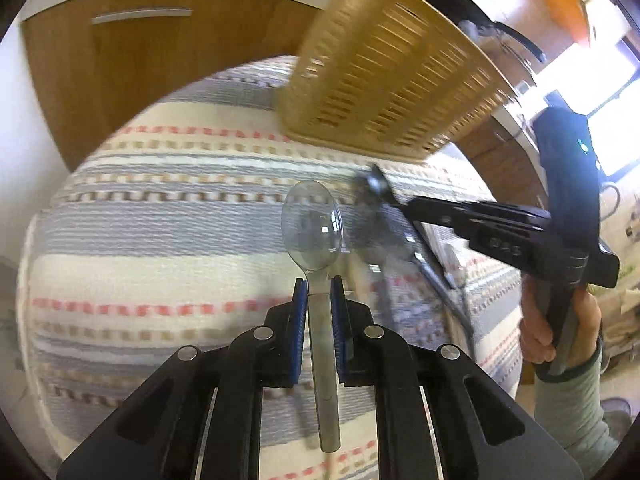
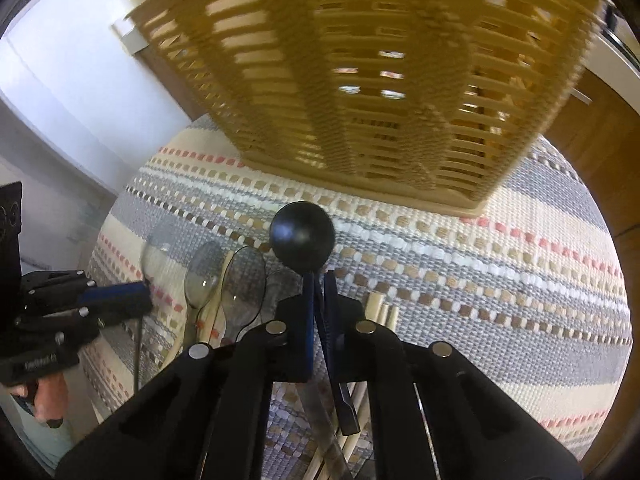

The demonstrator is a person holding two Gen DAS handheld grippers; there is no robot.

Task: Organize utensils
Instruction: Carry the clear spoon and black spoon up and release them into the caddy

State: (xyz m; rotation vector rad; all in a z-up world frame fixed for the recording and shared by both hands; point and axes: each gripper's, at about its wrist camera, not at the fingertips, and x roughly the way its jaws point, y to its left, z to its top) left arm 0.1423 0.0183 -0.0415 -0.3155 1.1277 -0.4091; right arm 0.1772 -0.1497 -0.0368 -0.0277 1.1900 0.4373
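Grippers each clamp a spoon, left gripper point(image 1: 319, 294) clear spoon point(image 1: 312, 226), right gripper point(image 2: 319, 286) black spoon point(image 2: 302, 236); lift both over far slatted basket point(image 2: 360, 80) rim before releasing.

The slatted basket point(image 2: 360, 80) is smeared by blur in the right wrist view, and its top is cut off by the picture's upper edge; what it holds cannot be told. Left of the basket's base, the clear spoons point(image 2: 224, 284) overlap, their handles hidden behind the right gripper point(image 2: 318, 280). In the left wrist view, the black spoon point(image 1: 376, 184) below the basket point(image 1: 384, 76) is blurred.
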